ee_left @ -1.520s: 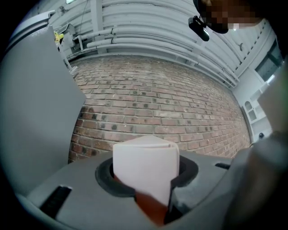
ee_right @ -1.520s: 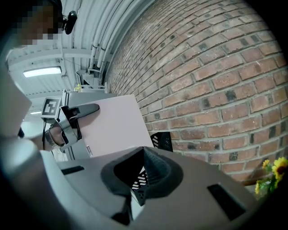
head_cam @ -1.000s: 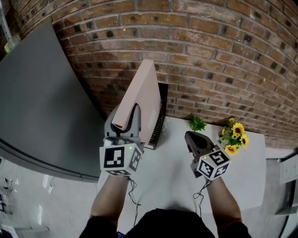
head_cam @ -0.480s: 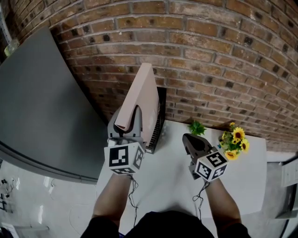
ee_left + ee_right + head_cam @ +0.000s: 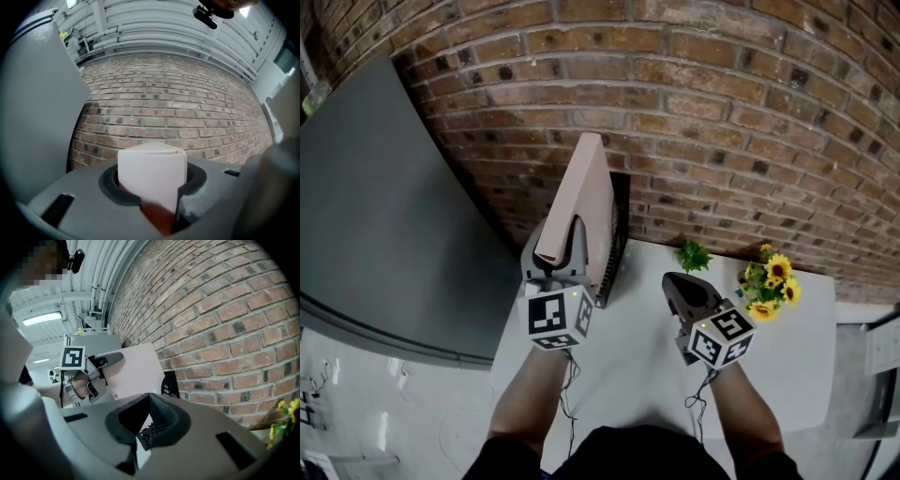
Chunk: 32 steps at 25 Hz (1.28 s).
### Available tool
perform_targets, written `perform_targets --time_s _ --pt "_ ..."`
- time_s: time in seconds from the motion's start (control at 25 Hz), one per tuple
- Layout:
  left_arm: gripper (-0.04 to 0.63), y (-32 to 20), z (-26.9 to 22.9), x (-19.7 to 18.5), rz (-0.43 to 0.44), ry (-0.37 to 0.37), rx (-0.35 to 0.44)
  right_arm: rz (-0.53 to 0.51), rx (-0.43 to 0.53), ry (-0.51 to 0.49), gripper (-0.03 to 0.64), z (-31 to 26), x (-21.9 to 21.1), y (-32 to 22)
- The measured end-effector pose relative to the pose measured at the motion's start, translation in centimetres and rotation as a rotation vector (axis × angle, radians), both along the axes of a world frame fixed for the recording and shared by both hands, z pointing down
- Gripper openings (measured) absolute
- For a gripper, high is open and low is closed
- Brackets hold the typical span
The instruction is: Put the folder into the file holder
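Observation:
A pale pink folder (image 5: 586,202) stands on edge, tall and tilted toward the brick wall. My left gripper (image 5: 564,246) is shut on its near lower edge; in the left gripper view the folder (image 5: 151,171) fills the gap between the jaws. The black mesh file holder (image 5: 621,225) stands against the wall, just right of and behind the folder, mostly hidden by it. Whether the folder's bottom is inside it I cannot tell. My right gripper (image 5: 686,292) hovers shut and empty over the white table (image 5: 637,347); its view shows the folder (image 5: 136,364) and holder (image 5: 169,386).
A small green plant (image 5: 694,254) and a bunch of sunflowers (image 5: 771,279) stand at the back right of the table. A large grey panel (image 5: 375,206) leans left of the table. The brick wall (image 5: 722,112) closes off the back.
My left gripper has carried the folder slightly right, closer to the holder. The right gripper has drifted a little left and stays shut.

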<state>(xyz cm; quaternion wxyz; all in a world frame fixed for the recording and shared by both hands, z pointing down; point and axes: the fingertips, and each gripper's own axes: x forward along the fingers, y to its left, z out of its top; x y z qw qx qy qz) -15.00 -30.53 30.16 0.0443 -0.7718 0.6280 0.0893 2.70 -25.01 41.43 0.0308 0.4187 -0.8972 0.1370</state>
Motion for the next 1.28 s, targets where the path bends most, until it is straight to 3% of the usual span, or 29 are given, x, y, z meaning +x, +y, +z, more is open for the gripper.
perform_targets --time_s 1.28 --pt "0.169 -3.8 11.1 2.5 -0.077 -0.058 -0.179 0.004 -0.054 -0.005 0.003 2.3 1.8 -1.4"
